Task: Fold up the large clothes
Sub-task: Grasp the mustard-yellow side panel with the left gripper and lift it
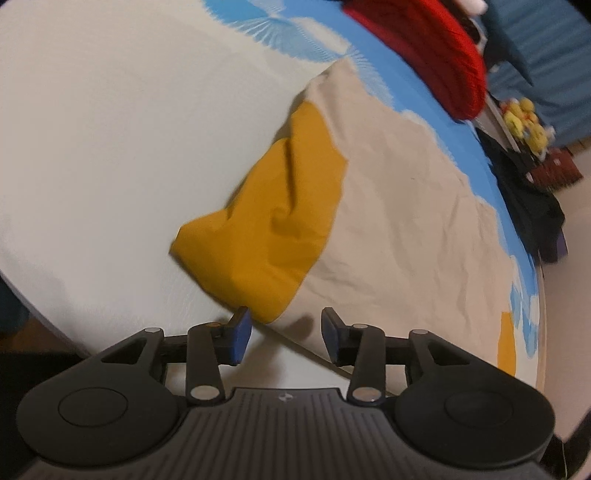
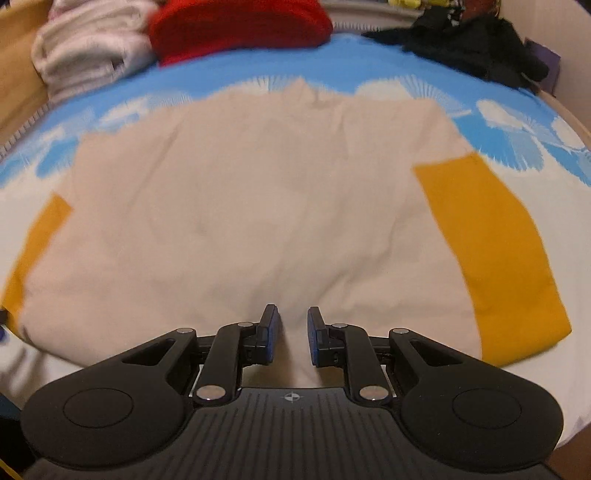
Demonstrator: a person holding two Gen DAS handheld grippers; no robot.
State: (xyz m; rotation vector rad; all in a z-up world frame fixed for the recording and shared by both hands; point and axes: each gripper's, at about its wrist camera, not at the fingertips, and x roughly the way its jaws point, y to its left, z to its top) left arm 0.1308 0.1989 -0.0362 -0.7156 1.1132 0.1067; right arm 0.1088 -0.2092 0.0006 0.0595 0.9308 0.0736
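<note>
Currently beige shirt (image 2: 258, 206) with mustard sleeves (image 2: 491, 251) lies spread flat on bed (image 2: 369, 79), blue-and-white cover. Your right gripper (image 2: 293, 334) sits over its near hem, fingers apart, nothing between. Your left gripper (image 1: 286, 338) by crumpled sleeve, fingers apart, holding nothing. Red knit (image 2: 240, 26), white towels (image 2: 88, 44), black garment (image 2: 472, 48) at far edge.
</note>
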